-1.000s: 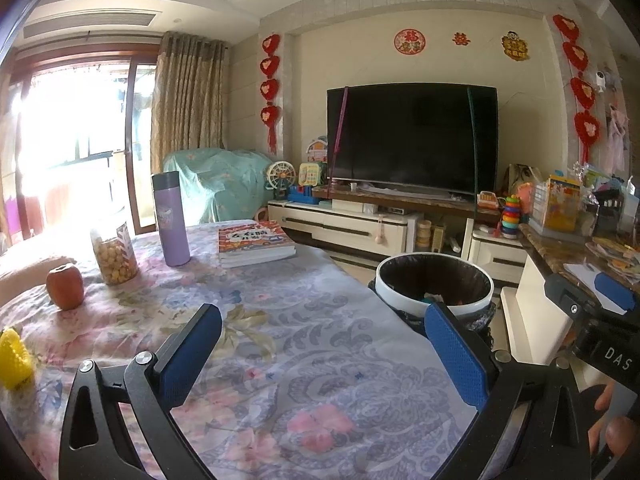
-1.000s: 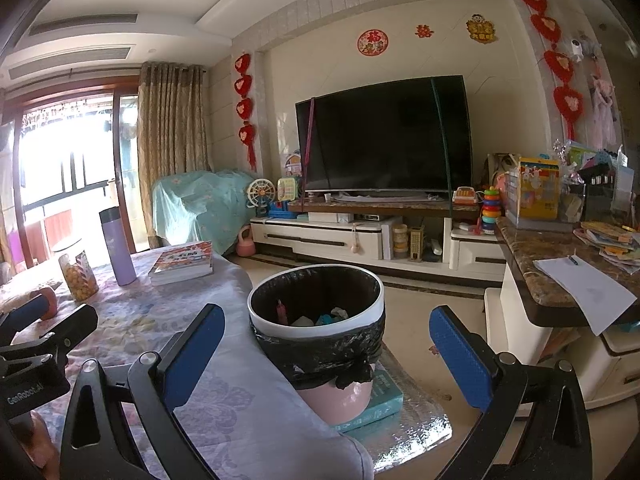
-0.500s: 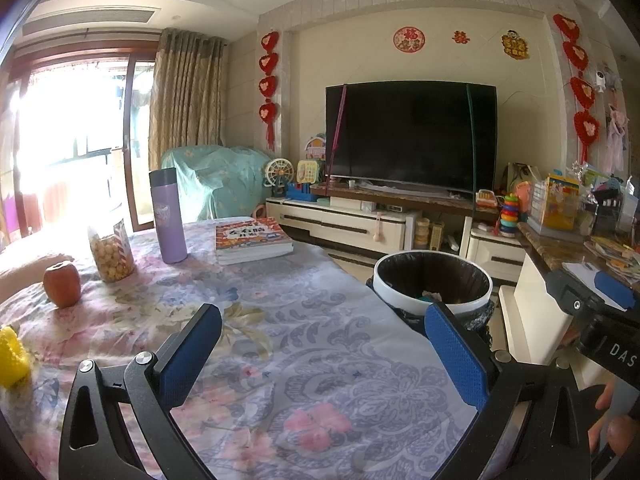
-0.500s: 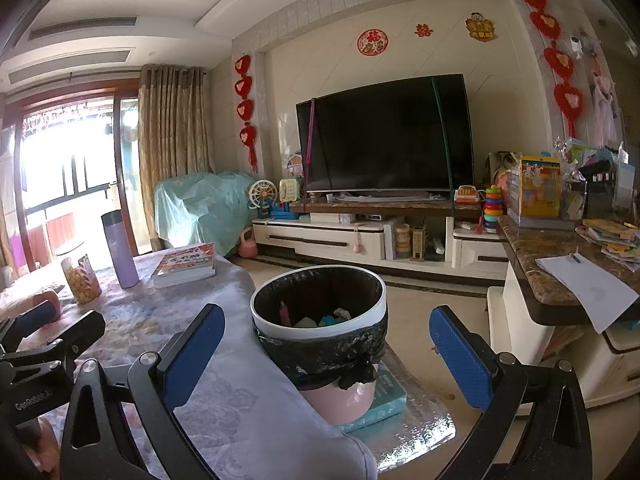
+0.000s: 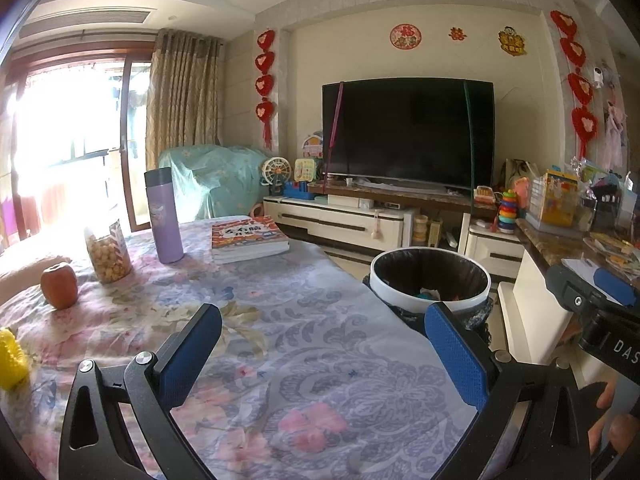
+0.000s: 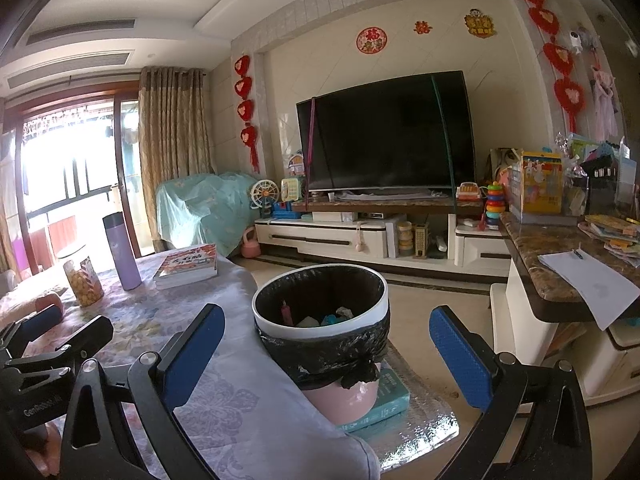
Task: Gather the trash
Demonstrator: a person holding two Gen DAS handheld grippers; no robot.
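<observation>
I hold the left gripper (image 5: 320, 344) above the floral-print tablecloth (image 5: 304, 360) with its blue-padded jaws spread wide and nothing between them. My right gripper (image 6: 326, 350) is likewise wide and empty, framing the round pink bin with a white rim and black liner (image 6: 320, 320), which stands on a teal book (image 6: 384, 400) just beside the table edge. Scraps of trash (image 6: 328, 318) lie inside the bin.

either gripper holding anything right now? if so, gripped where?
Nothing held. The left gripper is open over the tablecloth, and the right gripper is open in front of the trash bin, its pads bare.
</observation>
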